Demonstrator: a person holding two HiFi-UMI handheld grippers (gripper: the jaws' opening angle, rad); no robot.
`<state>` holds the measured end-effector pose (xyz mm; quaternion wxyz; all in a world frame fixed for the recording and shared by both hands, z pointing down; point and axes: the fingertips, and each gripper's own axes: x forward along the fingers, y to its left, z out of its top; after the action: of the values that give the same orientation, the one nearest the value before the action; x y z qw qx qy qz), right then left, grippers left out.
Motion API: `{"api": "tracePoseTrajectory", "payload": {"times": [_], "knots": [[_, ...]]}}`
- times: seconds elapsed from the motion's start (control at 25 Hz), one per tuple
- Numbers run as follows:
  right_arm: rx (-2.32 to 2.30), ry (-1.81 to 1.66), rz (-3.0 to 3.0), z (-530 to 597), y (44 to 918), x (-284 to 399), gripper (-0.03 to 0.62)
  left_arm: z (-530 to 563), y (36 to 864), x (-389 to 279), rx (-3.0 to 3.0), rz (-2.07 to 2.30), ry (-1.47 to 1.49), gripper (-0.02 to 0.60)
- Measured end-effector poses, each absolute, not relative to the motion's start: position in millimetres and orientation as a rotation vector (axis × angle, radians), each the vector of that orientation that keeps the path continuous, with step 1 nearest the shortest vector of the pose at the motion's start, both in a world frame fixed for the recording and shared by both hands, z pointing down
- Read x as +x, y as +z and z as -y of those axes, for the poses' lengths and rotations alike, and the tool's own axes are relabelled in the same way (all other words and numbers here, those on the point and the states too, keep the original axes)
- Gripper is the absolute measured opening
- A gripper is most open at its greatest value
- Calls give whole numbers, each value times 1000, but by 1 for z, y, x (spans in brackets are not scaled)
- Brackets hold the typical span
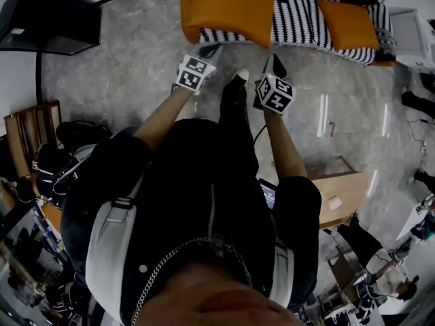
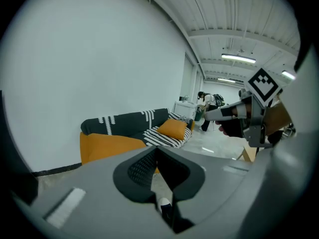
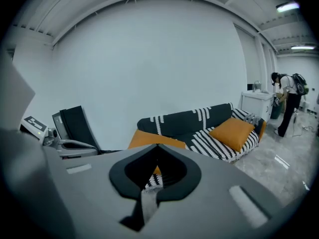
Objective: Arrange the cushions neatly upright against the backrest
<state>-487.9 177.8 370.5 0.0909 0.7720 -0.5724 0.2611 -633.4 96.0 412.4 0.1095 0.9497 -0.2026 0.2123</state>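
The sofa [image 1: 306, 19] with its black-and-white striped cover stands on the far side of the floor. A small orange cushion [image 1: 348, 24] lies on its right half, also seen in the left gripper view [image 2: 173, 129] and the right gripper view [image 3: 232, 132]. At the sofa's left end sits a large orange block [image 1: 224, 9]; I cannot tell whether it is an armrest or a cushion. My left gripper [image 1: 209, 49] and right gripper [image 1: 274, 64] hover side by side short of the sofa. Both are shut with nothing in them, and they point at the sofa [image 2: 124, 126] [image 3: 194, 123].
A black screen [image 1: 47, 19] stands at the upper left and a wooden shelf [image 1: 30, 131] at the left. A wooden box [image 1: 340, 195] is at my right. A white cabinet [image 3: 256, 103] and a person [image 3: 286, 101] are beyond the sofa's right end. The floor [image 1: 136, 66] is grey marble.
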Motion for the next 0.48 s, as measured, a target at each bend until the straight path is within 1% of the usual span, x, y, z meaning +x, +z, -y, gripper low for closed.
{"api": "tracePoseTrajectory", "payload": {"times": [0.12,0.24,0.48], "knots": [[2206,766,1754,-131,384,-452,3,-55,426,-603,2779,642,642,11],[2090,768,1786,-90,407,-417,3,-22,451,-575,2752,673,732,11],[1946,862,1823,-26,452,-367,3,32,495,-567,2630,788,883,11]]}}
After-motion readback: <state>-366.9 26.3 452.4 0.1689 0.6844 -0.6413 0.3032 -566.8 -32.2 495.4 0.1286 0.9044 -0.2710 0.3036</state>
